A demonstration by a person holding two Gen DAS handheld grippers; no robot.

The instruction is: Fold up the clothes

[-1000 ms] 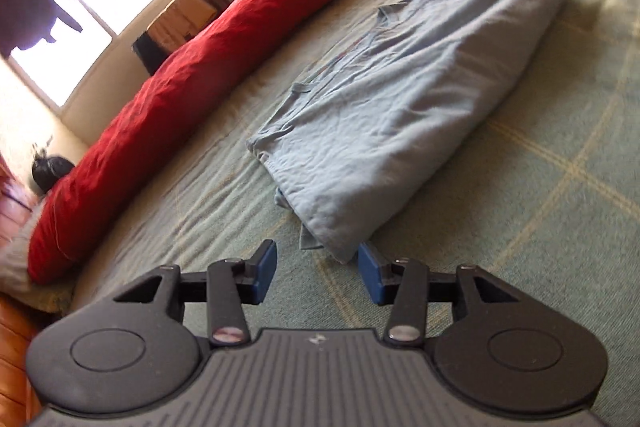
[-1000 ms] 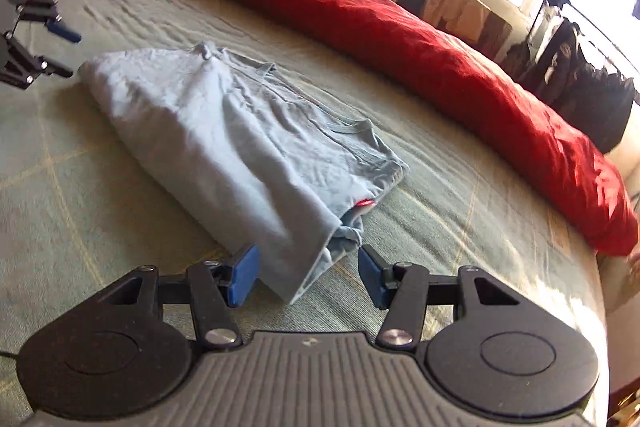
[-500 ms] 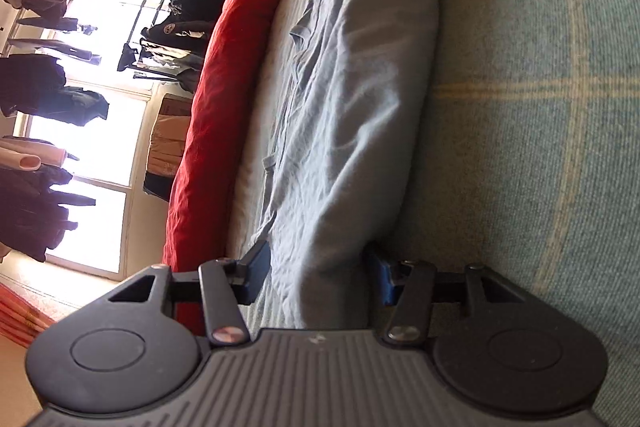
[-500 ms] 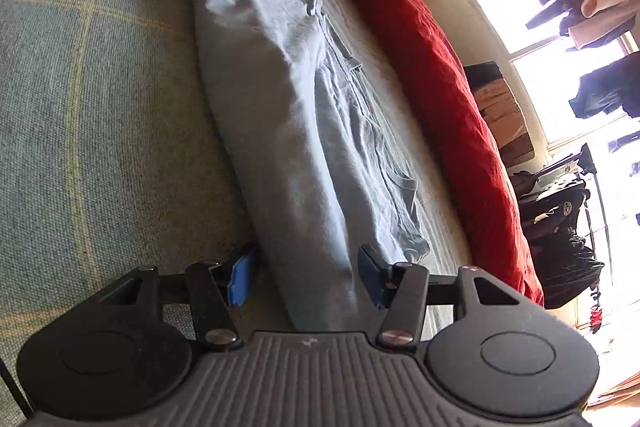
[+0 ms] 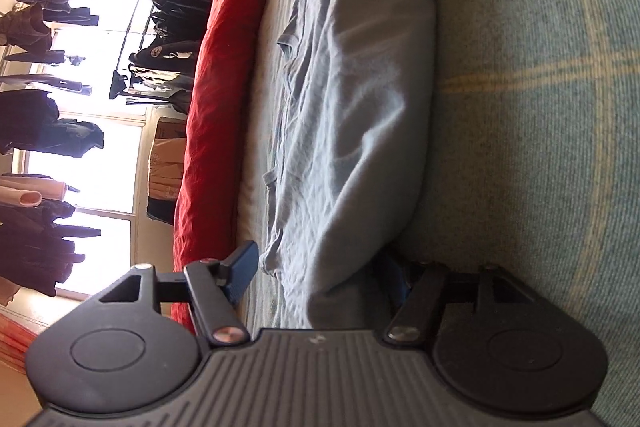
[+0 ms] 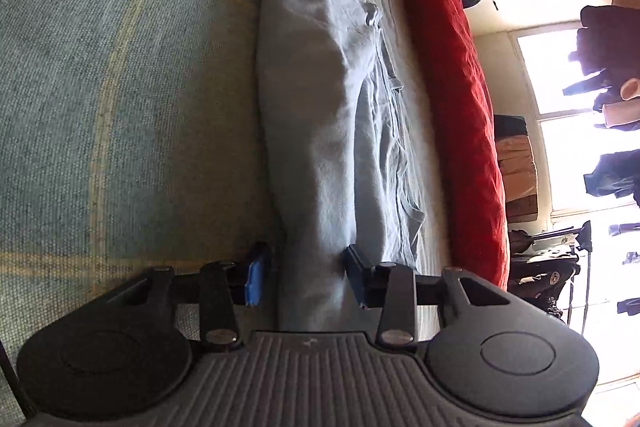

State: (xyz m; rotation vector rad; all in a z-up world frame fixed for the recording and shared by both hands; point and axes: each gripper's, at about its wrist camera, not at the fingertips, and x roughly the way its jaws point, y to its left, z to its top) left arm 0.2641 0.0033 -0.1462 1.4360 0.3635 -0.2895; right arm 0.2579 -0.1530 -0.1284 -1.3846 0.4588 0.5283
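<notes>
Bed [image 5: 540, 147] bears shirt [image 5: 360, 107]; left tool [image 5: 316, 275] and right tool [image 6: 306, 277] gape astride its ends; loose layers may slip

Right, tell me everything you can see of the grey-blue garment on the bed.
The grey-blue garment is soft, wrinkled cloth, like a light cotton knit. It is folded lengthwise into a long, narrow bundle, with a rounded fold on one side and loose hems and edges on the other. It lies on the green bedspread beside the red duvet. The left gripper straddles one end and the right gripper the other, jaws not yet closed.
</notes>
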